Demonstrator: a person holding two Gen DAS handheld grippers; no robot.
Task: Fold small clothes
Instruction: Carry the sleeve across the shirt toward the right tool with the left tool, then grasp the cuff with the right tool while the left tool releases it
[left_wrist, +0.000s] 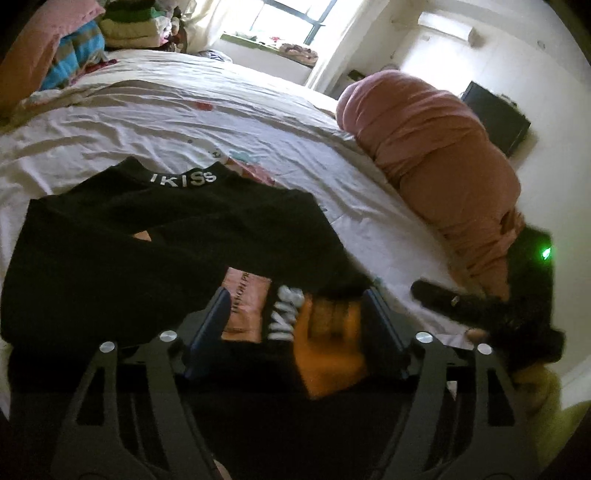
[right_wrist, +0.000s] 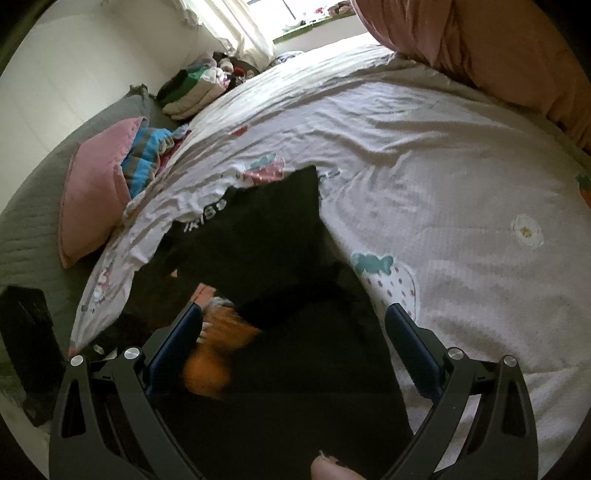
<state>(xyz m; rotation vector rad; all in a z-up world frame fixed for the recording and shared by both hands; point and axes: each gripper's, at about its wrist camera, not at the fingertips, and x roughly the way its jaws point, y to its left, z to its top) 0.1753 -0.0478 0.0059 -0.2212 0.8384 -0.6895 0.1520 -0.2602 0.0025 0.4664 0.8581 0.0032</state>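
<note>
Garment (left_wrist: 155, 236), black, spread flat on white printed bedsheet (left_wrist: 184, 122), ahead of and between both tongs. Long axis along the pointing direction of left gripper (left_wrist: 295, 314): white-lettered collar band (left_wrist: 183, 178) at the far end, away from the tongs; near edge, with orange and pink printed panels (left_wrist: 332, 332), at the fingertips. Left gripper: jaws wide apart, printed part of the garment lying between the blue pads (left_wrist: 212, 317), pads not pressing on it; nothing held. Right gripper (right_wrist: 295, 332): jaws likewise spread wide, black cloth filling the gap beneath, pads (right_wrist: 410, 339) clear of the fabric; nothing held. In the right wrist view, collar end angled away to the upper left of the tongs, one corner (right_wrist: 310, 173) pointing straight ahead. Fingertip (right_wrist: 332, 469) at the bottom edge, behind right gripper. Pink bundled bedding (left_wrist: 436, 155) to the right of left gripper, beyond the garment; pink pillow (right_wrist: 96, 192) and folded pile (right_wrist: 192, 92) far left of right gripper.
</note>
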